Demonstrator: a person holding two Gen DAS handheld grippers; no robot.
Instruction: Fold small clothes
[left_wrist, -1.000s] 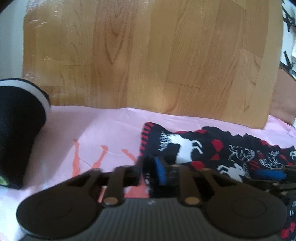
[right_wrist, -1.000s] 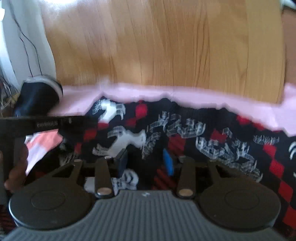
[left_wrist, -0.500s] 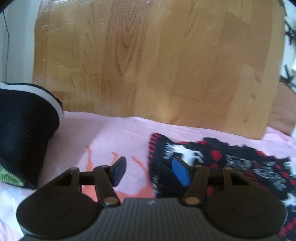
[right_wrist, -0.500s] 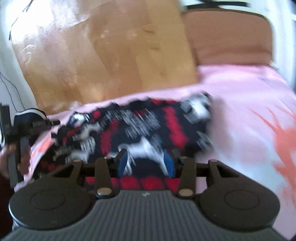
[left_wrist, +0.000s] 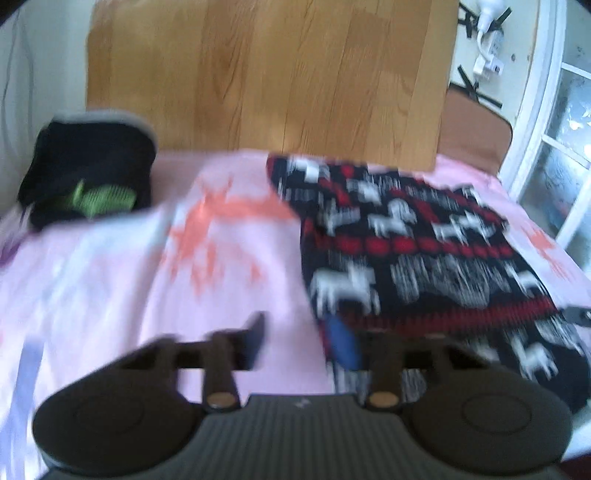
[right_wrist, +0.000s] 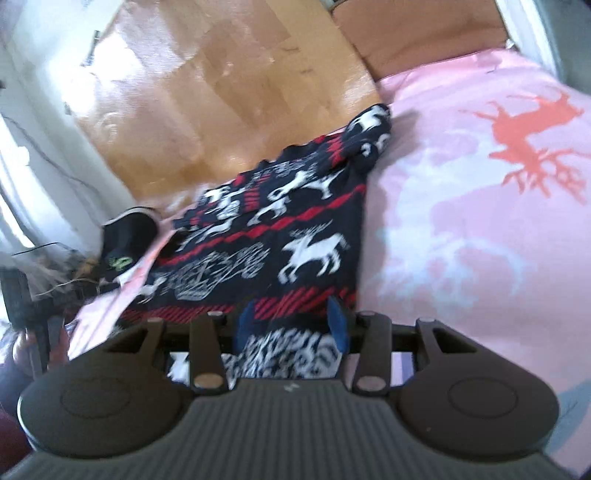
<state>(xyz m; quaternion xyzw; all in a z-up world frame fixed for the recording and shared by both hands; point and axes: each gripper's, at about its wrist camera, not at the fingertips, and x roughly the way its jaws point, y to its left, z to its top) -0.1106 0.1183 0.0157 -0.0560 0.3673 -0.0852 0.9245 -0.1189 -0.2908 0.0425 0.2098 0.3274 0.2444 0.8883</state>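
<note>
A pink bedspread (left_wrist: 110, 295) printed with coral reindeer runs back to a wooden headboard (left_wrist: 266, 74). On it lies the navy reindeer-patterned garment (left_wrist: 406, 251), folded over along its near side and reaching the spread's headboard edge; a dark folded piece (left_wrist: 88, 177) sits at the far left corner. Our left gripper (left_wrist: 301, 341) hangs with fingers apart at the garment's left edge, and our right gripper (right_wrist: 291, 325) spreads wide over its near hem. We judge the next fold wants both corners pinched evenly, edges aligned.

The sweater (left_wrist: 413, 251) is spread on the blanket (left_wrist: 147, 280), at two o'clock in the left wrist view. The folded garment (left_wrist: 88, 173) is placed at ten o'clock, well apart, with the board (left_wrist: 266, 74) behind both.
</note>
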